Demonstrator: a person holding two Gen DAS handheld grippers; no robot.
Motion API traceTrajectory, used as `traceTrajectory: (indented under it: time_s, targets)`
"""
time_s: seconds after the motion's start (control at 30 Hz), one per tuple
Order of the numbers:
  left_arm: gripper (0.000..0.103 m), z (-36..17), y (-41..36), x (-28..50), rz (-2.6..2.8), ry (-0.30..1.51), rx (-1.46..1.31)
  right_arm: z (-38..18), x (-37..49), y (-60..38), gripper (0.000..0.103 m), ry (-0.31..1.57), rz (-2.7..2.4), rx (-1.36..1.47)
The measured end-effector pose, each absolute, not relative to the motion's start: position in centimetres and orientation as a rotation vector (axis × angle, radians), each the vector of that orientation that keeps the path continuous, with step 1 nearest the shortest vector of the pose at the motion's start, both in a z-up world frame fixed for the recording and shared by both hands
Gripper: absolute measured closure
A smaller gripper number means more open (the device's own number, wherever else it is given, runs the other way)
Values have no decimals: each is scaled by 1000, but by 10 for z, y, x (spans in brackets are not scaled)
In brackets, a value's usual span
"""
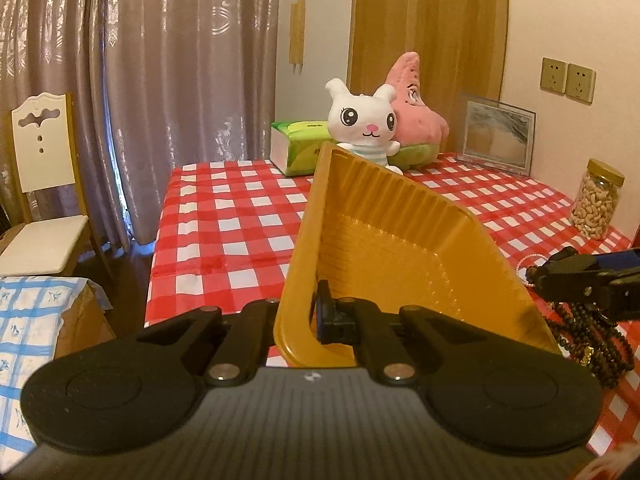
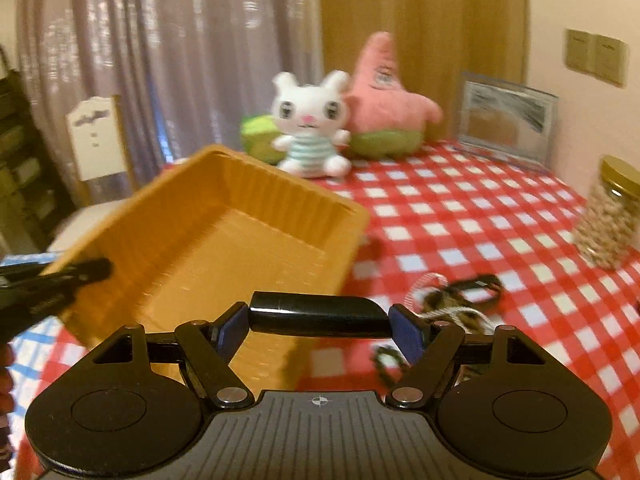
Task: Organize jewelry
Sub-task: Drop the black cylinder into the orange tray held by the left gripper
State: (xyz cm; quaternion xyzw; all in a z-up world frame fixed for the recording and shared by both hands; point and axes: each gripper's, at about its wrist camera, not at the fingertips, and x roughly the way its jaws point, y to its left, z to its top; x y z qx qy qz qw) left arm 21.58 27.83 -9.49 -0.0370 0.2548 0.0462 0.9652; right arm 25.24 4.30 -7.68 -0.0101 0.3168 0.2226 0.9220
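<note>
Clearly, the left gripper (image 1: 308,316) is pinching the near rim of the gold tray (image 1: 384,240), jaws closed on the thin plastic wall and holding it tilted above the checkered table (image 1: 224,216). From the right wrist view the tray (image 2: 224,240) is hanging off the table's left edge, empty as far as its ribbed floor shows. The right gripper (image 2: 320,320) is clamping a glossy black bangle (image 2: 320,312) lengthwise between its blue pads (image 2: 408,332), just beside the tray. Behind it, blurred by motion, a heap of jewelry (image 2: 452,304) is lying near the table's front edge; single pieces are hard to make out. In the left wrist view dark bead strings (image 1: 592,340) are showing, partly cut off by the frame edge.
</note>
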Motion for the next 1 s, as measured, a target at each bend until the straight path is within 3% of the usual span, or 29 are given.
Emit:
traceTrajectory:
  time_s: [0.57, 1.0]
  targets:
    - [97, -94, 268, 212, 147, 483, -47, -115, 249, 85, 27, 688, 600, -203]
    - [96, -97, 265, 211, 192, 492, -69, -104, 241, 50, 25, 720, 607, -114]
